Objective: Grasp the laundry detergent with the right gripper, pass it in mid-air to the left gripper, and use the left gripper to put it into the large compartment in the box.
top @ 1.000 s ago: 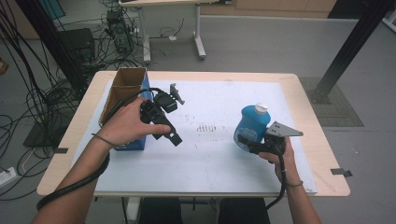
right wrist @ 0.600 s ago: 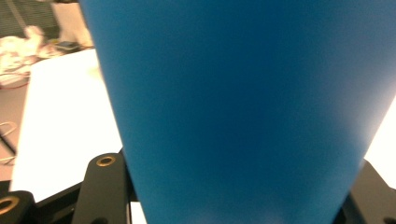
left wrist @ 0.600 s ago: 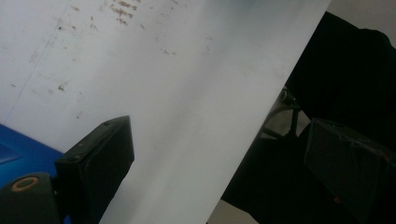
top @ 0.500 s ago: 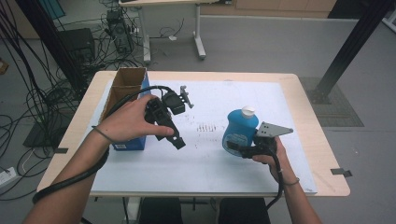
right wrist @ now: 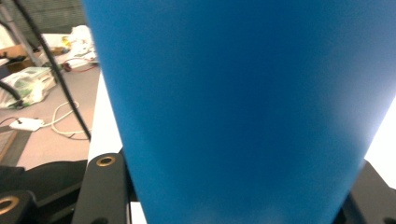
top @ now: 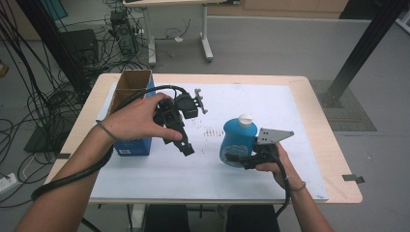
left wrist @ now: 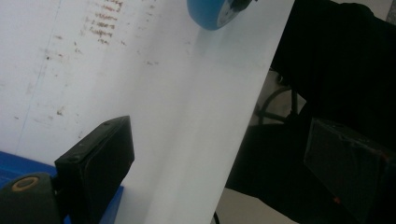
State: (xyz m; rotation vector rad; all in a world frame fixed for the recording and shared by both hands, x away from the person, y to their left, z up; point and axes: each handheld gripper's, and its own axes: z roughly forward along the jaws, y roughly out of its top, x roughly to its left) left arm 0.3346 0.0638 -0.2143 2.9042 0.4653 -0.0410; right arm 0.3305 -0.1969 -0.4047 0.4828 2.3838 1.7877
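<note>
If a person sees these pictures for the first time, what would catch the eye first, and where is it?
The blue bottle with a white cap, near the middle of the table, held upright by the right gripper, draws the eye first. Next comes the left gripper, open and empty above the white sheet, beside an open cardboard box at the table's left edge.

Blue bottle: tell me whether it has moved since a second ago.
Yes. The blue bottle, clamped in the right gripper, has shifted left across the white sheet, toward the cardboard box.
</note>
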